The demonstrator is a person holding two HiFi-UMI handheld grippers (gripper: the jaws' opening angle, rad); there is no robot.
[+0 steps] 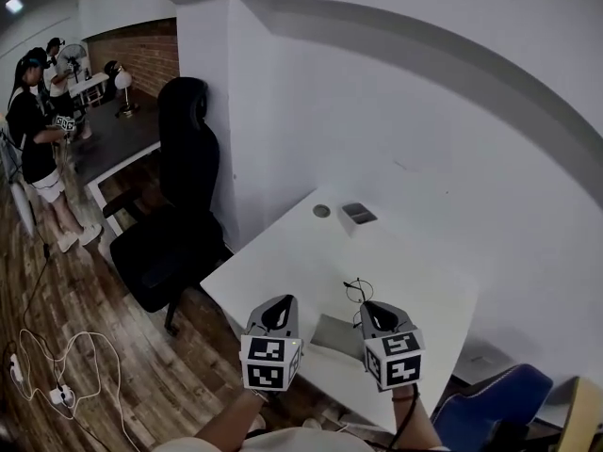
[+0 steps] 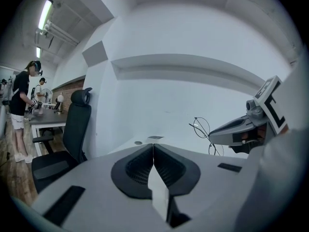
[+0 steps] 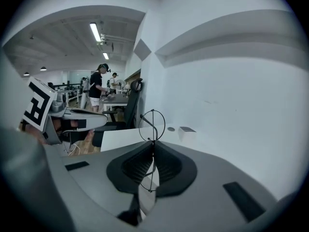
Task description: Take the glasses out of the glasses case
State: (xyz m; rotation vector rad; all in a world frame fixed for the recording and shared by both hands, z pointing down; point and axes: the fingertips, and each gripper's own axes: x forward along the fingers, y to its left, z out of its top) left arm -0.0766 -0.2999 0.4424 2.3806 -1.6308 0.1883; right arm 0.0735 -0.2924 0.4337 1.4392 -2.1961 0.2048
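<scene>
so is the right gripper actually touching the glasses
Touching. The right gripper view shows the right gripper with jaws shut on the thin wire frame of the glasses, one lens ring above them, one below.

We can read no words, numbers or brand names anywhere. The cube (image 1: 267,363) on the left gripper (image 1: 282,300) and the one on the right gripper (image 1: 368,305) bear only black-and-white square marker patterns, no letters. The dark patch on the box (image 1: 358,217) is too small to read.
</scene>
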